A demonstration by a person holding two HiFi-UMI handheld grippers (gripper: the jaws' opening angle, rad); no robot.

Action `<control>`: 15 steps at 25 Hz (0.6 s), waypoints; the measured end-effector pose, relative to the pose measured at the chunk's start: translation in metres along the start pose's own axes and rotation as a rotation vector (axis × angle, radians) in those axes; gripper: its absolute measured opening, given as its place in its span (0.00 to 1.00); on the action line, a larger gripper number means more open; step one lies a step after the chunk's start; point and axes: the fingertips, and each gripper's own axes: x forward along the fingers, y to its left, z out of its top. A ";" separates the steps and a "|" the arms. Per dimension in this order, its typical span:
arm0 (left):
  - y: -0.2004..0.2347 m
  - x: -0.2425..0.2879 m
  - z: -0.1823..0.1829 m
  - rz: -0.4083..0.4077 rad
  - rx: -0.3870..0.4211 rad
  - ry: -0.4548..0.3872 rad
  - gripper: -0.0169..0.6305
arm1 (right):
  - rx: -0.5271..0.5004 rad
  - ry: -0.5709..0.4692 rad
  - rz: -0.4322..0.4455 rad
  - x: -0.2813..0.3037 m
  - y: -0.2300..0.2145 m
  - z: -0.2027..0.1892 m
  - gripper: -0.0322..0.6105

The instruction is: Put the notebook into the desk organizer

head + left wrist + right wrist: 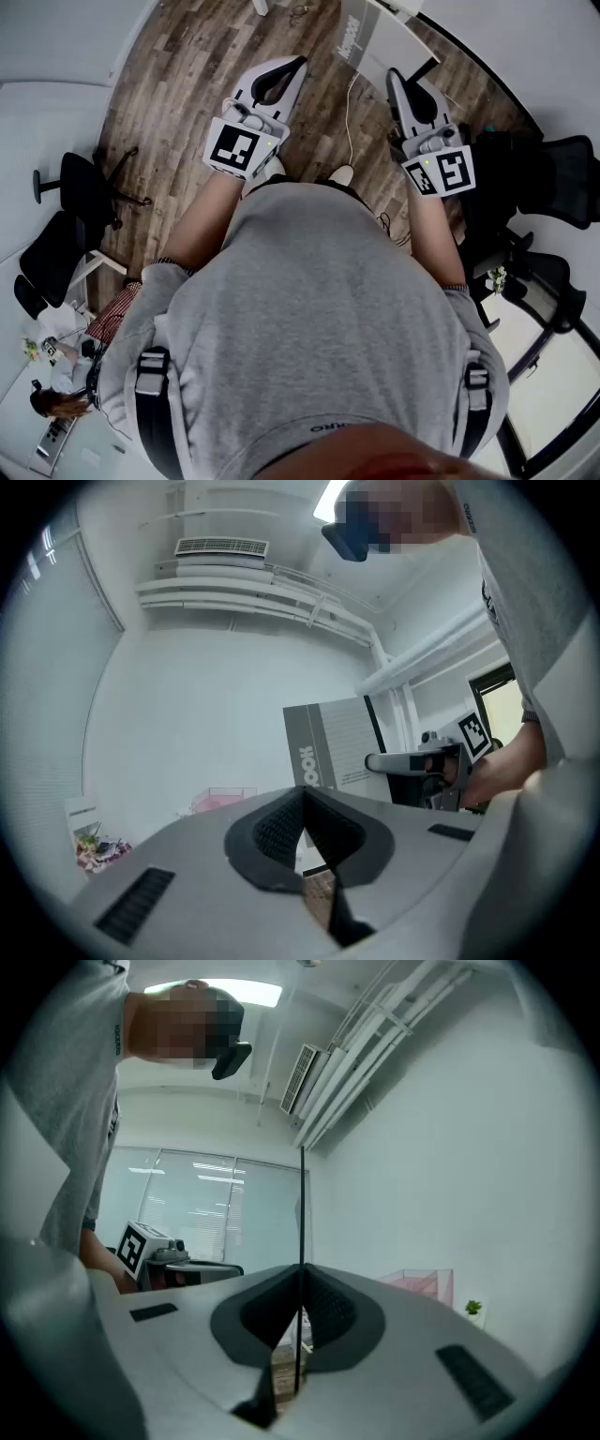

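Note:
No notebook shows in any view. A pink see-through box (223,799) (422,1283) stands far off by the white wall; I cannot tell whether it is the desk organizer. In the head view both grippers are held out level over the wooden floor (187,75), in front of the person's grey shirt. My left gripper (298,62) (302,794) is shut, its pads meeting with nothing between them. My right gripper (394,73) (302,1274) is shut too and empty. Each gripper also shows from the side in the other's view: the right gripper (370,761) and the left gripper (234,1267).
A grey and white printed panel (375,37) (328,747) stands ahead of the grippers. A white cable (352,122) runs across the floor. Black office chairs stand at the left (84,187) and right (562,169). Another person sits at a desk (56,394).

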 end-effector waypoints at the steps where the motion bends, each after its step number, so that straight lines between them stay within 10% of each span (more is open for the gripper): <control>1: 0.001 0.000 0.000 0.003 0.001 0.001 0.05 | -0.007 0.003 -0.005 0.000 0.000 0.000 0.07; 15: -0.006 0.008 -0.004 0.010 0.004 0.006 0.05 | -0.070 0.035 -0.057 -0.003 -0.017 -0.001 0.07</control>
